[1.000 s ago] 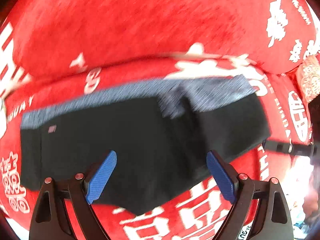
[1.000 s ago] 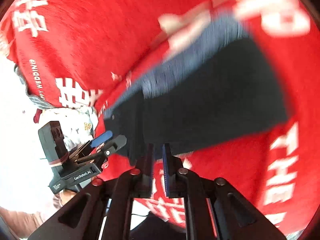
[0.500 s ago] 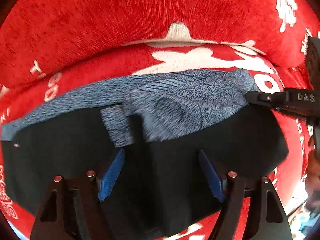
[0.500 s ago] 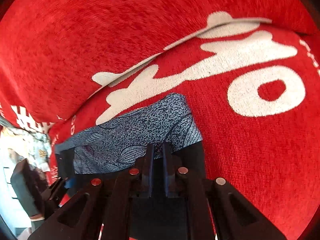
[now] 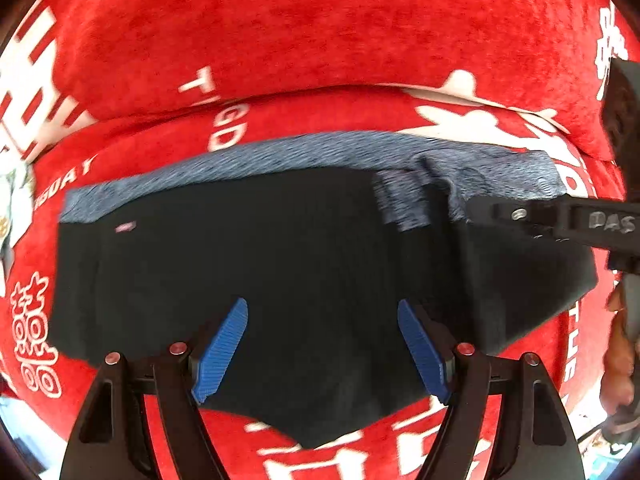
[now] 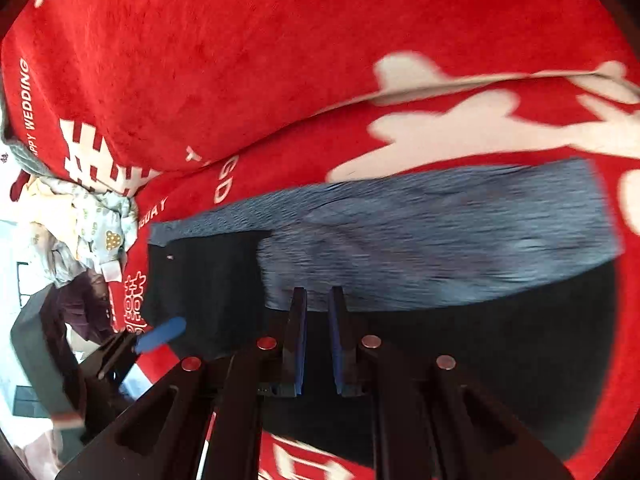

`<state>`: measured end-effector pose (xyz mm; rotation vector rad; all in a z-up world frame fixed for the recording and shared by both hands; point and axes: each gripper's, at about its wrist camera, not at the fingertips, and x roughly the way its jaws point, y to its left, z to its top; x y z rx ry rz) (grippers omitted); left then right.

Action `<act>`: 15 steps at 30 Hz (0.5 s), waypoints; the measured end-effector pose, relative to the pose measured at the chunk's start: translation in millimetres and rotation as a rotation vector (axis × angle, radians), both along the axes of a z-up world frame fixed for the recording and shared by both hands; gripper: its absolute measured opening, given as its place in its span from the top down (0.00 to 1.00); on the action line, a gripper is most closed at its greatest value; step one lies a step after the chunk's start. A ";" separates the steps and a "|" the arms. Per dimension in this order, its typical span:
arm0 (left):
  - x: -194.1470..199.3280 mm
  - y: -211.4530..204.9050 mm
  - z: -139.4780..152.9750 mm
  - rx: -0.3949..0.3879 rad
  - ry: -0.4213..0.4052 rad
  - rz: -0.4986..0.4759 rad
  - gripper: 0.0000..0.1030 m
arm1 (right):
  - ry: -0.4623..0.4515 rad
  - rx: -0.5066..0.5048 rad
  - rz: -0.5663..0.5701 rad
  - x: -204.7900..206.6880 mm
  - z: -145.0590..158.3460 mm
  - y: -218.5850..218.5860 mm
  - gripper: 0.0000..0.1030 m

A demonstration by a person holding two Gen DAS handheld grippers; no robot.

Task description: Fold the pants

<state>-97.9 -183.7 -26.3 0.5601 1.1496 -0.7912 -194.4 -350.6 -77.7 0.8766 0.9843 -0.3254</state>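
Note:
Dark navy pants (image 5: 280, 264) with a blue-grey patterned waistband (image 5: 320, 152) lie spread on a red sofa seat (image 5: 360, 112). A patterned flap (image 6: 440, 240) is turned over on the right part. My left gripper (image 5: 322, 348) is open and empty, hovering over the pants' near edge. My right gripper (image 6: 318, 320) has its jaws nearly together with a narrow gap; it sits over the dark cloth just below the flap. I cannot tell whether it pinches cloth. It also shows in the left wrist view (image 5: 560, 220) at the right, over the flap.
The red sofa backrest (image 5: 300, 32) with white lettering rises behind the pants. A heap of light patterned clothes (image 6: 80, 224) lies at the sofa's left end. The left gripper (image 6: 156, 334) shows at the lower left of the right wrist view.
My left gripper has pulled back and left, so the whole pants show again. My right gripper has drawn back from the patterned flap, which now lies flatter and wider.

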 end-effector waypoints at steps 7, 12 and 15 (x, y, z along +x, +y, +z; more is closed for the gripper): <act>20.6 44.9 -4.1 -0.009 0.054 0.063 0.07 | 0.053 0.049 0.030 0.2 -8.3 48.6 0.74; 25.7 71.4 -2.1 -0.011 0.070 0.098 0.06 | 0.077 -0.033 0.014 -14.6 12.5 68.1 0.39; 27.1 81.5 -4.8 0.003 0.084 0.116 0.06 | 0.140 -0.168 0.012 -19.1 28.4 78.1 0.32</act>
